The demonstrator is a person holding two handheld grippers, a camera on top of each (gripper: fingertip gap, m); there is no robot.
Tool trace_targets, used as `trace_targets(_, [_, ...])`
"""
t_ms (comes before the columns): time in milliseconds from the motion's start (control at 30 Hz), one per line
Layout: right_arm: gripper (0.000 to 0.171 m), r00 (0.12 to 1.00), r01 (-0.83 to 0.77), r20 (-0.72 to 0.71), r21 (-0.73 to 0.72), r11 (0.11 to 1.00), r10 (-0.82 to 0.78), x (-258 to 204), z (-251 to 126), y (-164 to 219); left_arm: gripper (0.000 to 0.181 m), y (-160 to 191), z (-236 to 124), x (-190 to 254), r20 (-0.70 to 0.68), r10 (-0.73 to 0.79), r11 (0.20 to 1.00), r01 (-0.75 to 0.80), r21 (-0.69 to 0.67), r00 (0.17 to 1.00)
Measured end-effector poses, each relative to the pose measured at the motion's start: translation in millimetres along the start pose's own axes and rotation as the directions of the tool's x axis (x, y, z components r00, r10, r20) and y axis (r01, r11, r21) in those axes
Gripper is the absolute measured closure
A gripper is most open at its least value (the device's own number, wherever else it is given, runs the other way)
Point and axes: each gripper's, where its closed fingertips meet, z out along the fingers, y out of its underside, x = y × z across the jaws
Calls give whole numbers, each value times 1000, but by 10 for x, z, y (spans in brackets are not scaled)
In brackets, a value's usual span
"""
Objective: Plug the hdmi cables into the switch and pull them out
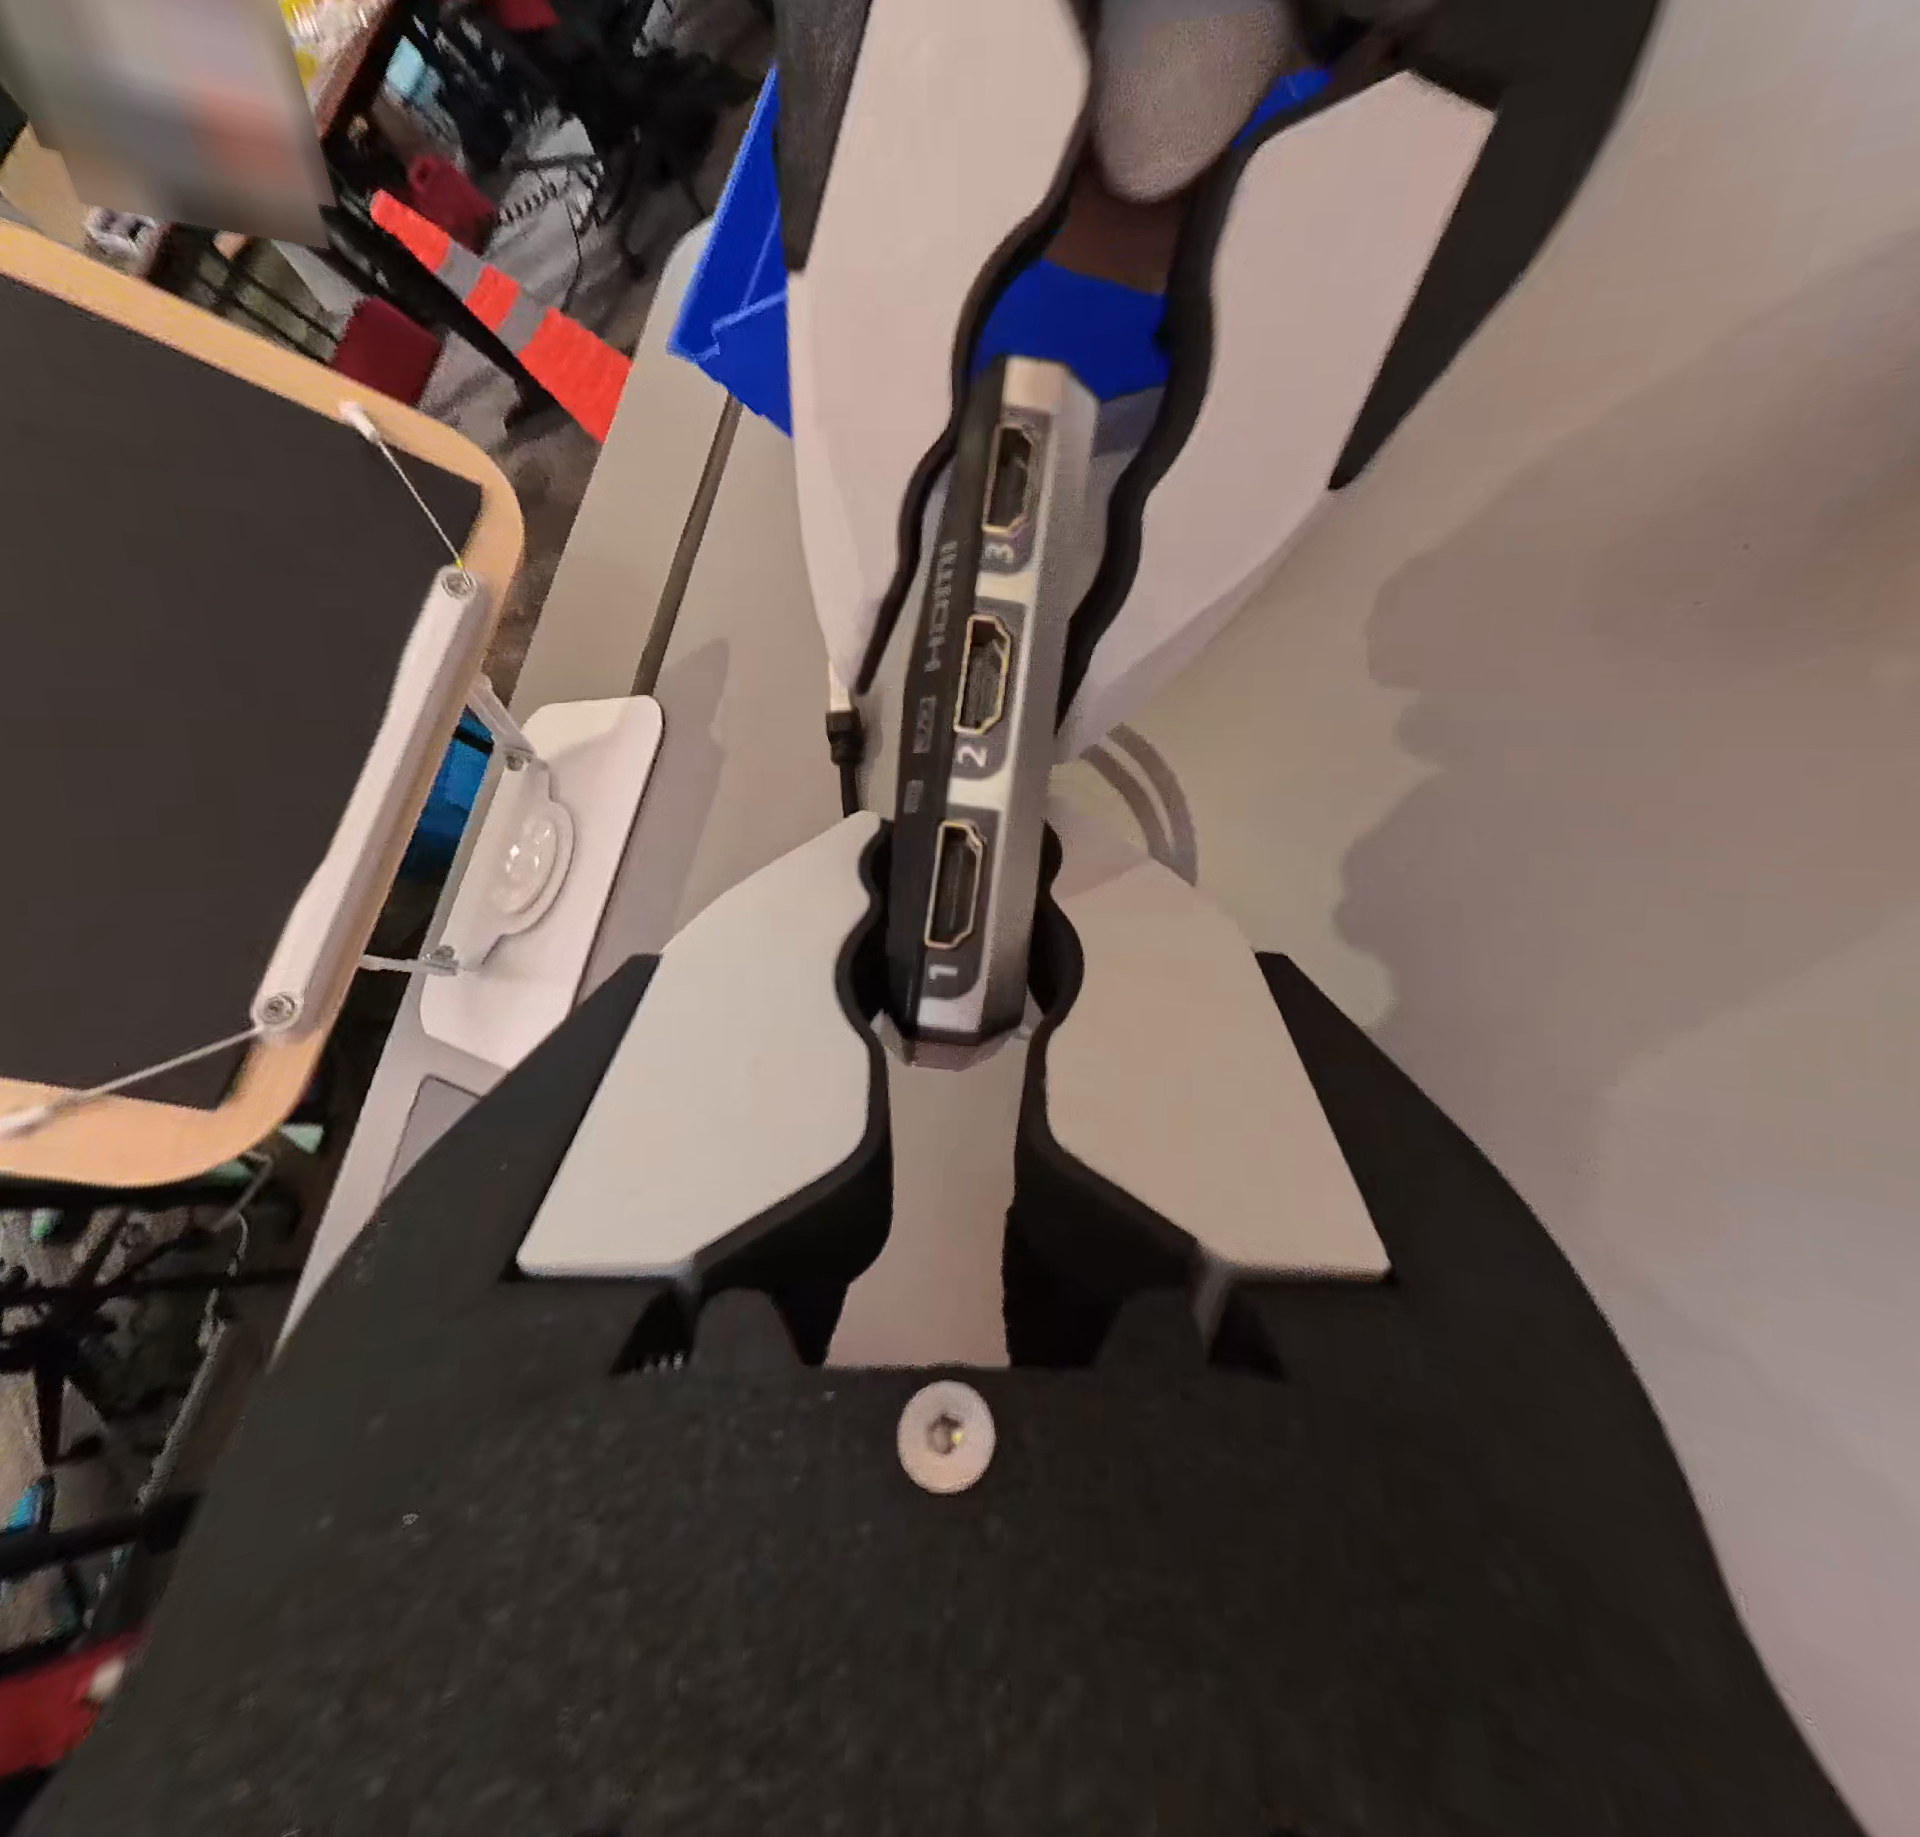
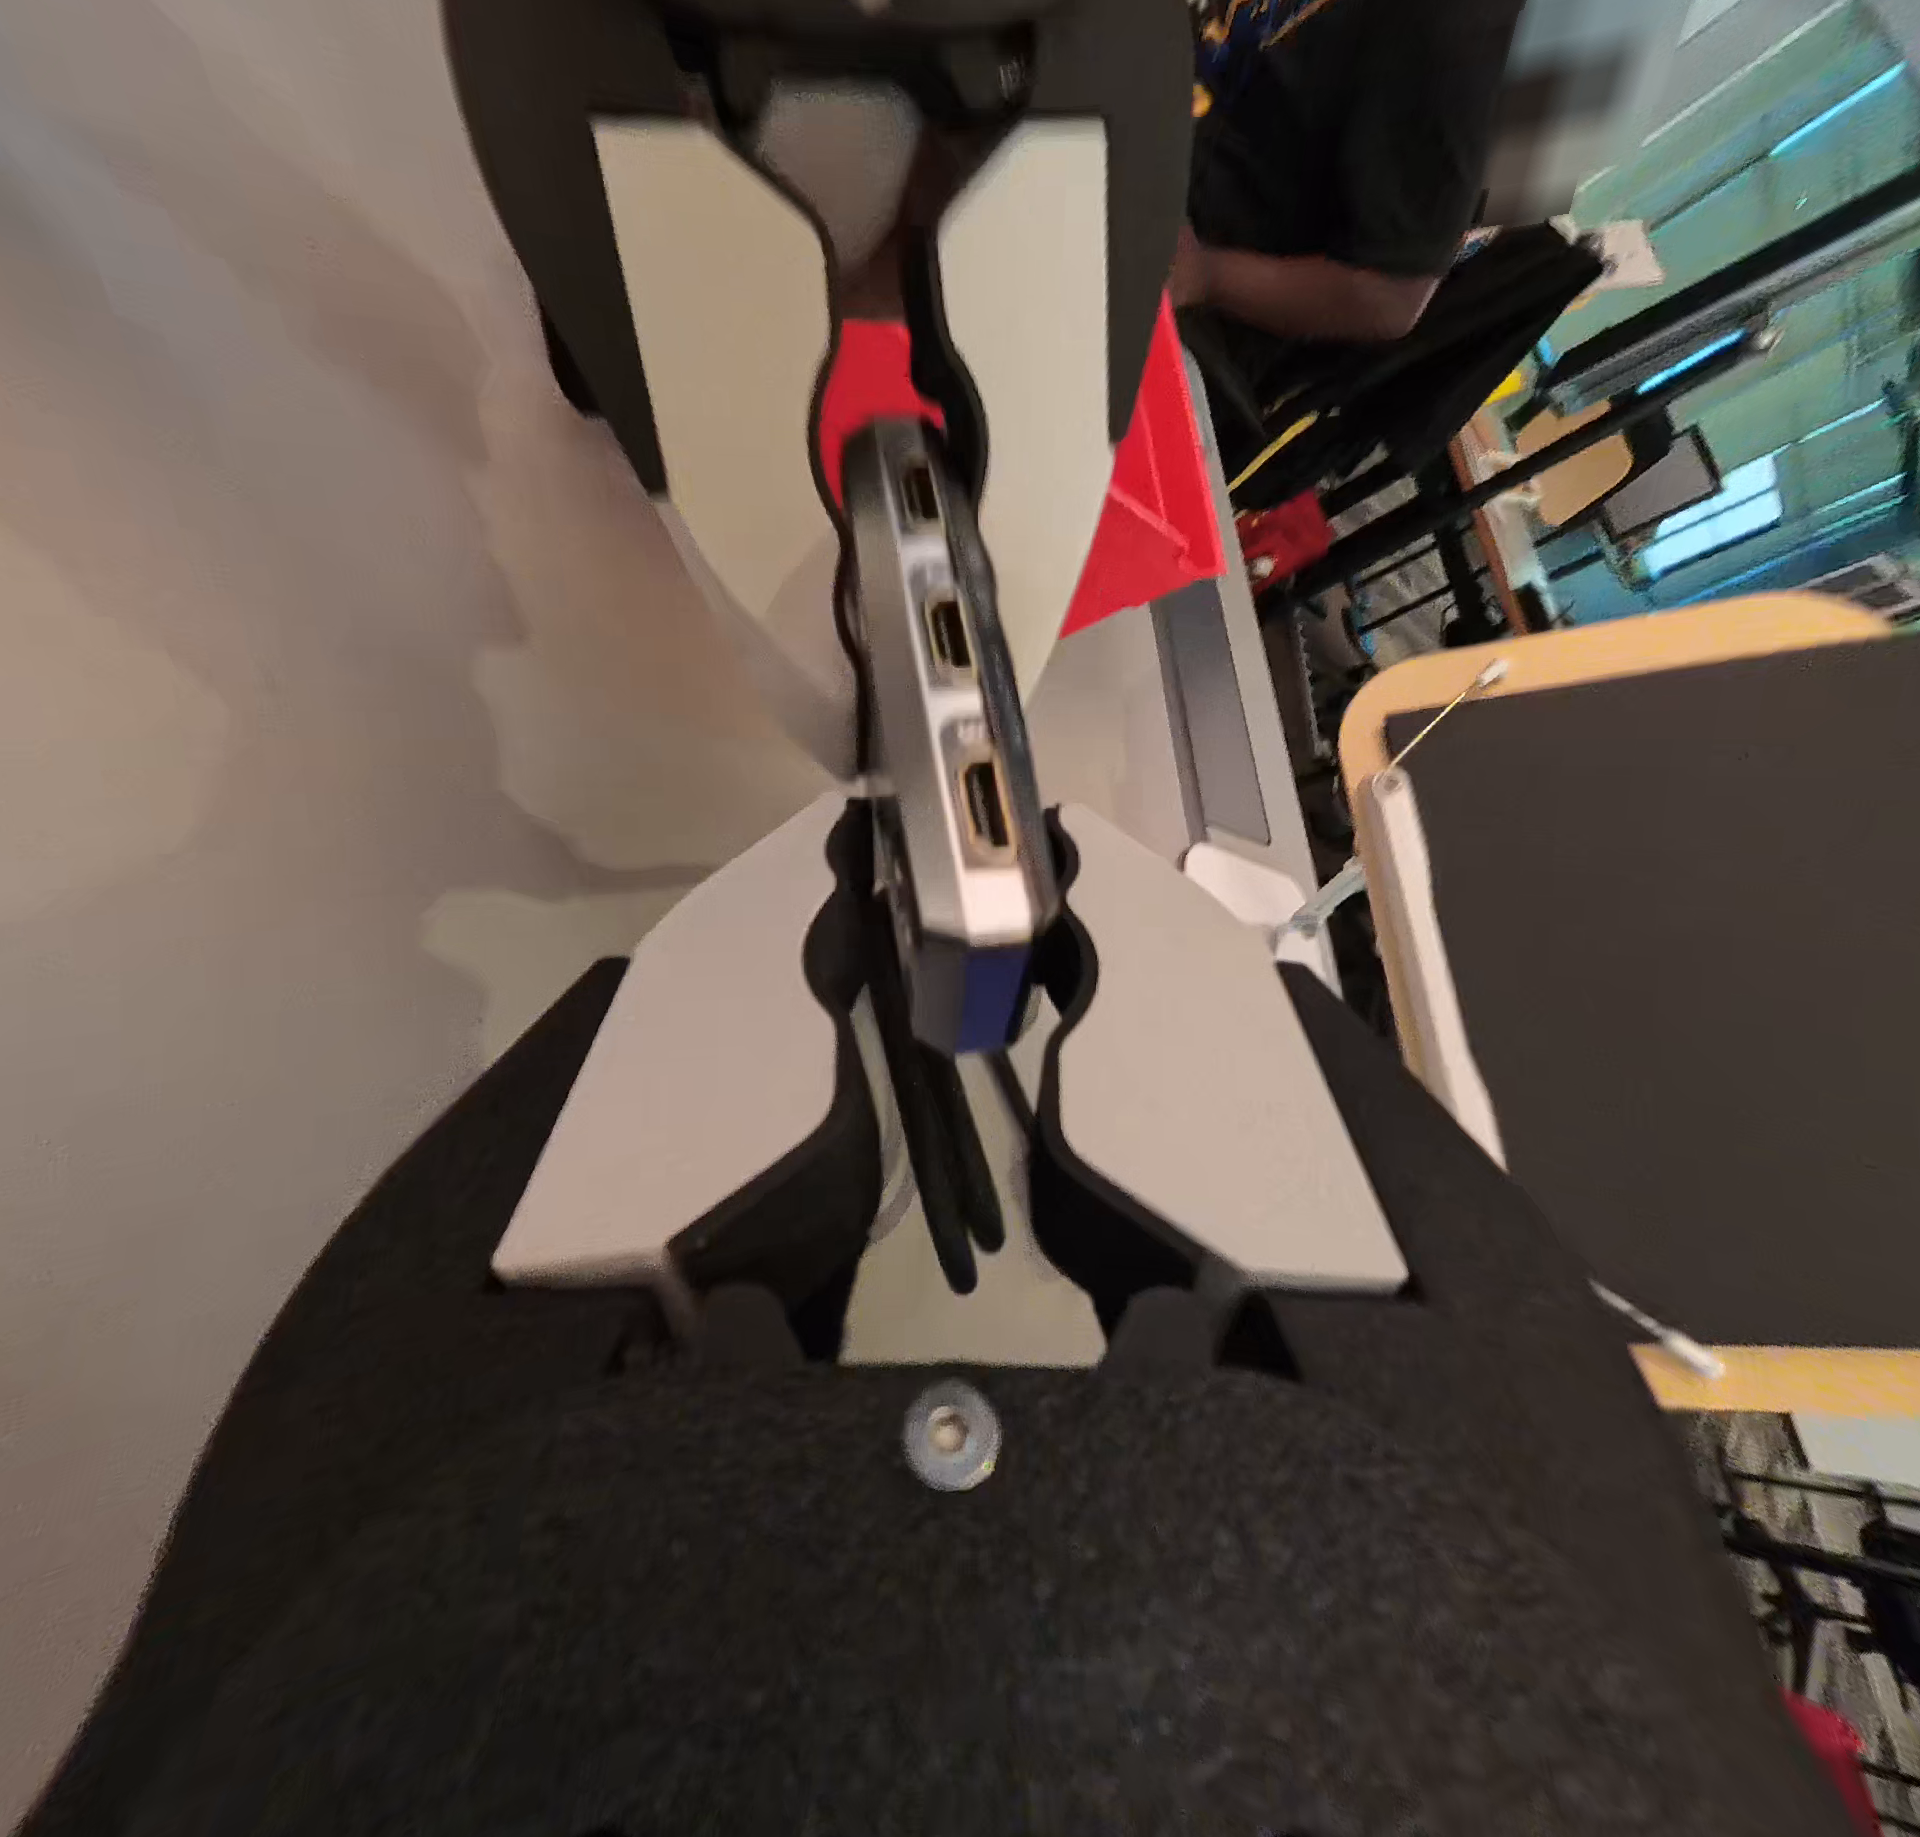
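Left wrist view first: your left gripper (image 1: 961, 940) is pinching the near end of the switch (image 1: 971, 707), which stands on edge and runs away from you between the pads. Your right gripper (image 1: 1049, 499) comes in from the far side and clamps the far end, so the box is caught from both ends. All three ports face up and right, every one bare, no plug seated. A thin dark lead (image 1: 844, 748) hangs just left of the body. Judging by that, free one gripper for a cable and keep the other squeezing square so the box can't twist.

Right wrist view now: right gripper (image 2: 951, 914) pressed onto the switch (image 2: 940, 707) at its near end, left gripper (image 2: 899, 405) gripping the far end. Dark cables (image 2: 956, 1174) trail beneath, toward you.
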Motion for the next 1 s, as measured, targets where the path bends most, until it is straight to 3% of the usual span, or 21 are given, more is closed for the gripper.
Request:
trace_targets(100, [125, 999, -29, 35, -78, 997, 32, -69, 80, 265, 160, -89, -71, 1, -6, -14, 996, 14, 88, 1000])
trace_targets(300, [147, 999, -29, -35, 105, 994, 33, -38, -86, -57, 160, -182, -165, 40, -19, 44, 980, -39, 193, 999])
trace_targets(467, [128, 999, -52, 5, 203, 978, 52, -131, -156, -222, 160, -97, -163, 128, -24, 150, 972, -143, 184, 988])
trace_targets(533, [133, 998, -37, 62, 194, 980, 26, -223, -151, -259, 160, -96, -143, 159, -26, 177, 968, -169, 183, 984])
trace_targets(600, [148, 998, 61, 21, 148, 987, -64, -224, -117, -228, 160, -92, -116, 178, -37, 206, 963, -196, 184, 978])
trace_targets(667, [148, 997, 79, 12, 116, 990, -81, -177, -101, -196, 160, -79, -95, 133, -17, 222, 960, -216, 178, 975])
trace_targets(767, [148, 997, 74, 15, 85, 994, -76, -110, -93, -171, 159, -75, -79, 61, -28, 136, 976, -129, 178, 990])
trace_targets(900, [148, 986, 144, -91, 62, 988, -138, 95, -140, -133, 137, 154, -143, -180, 137, 2, 1000, -5, 22, 991])
trace_targets(1000, [148, 982, 154, -122, 70, 986, -144, 256, -195, -92, 127, 282, -317, -50, 171, -226, 973, 229, 3, 959])
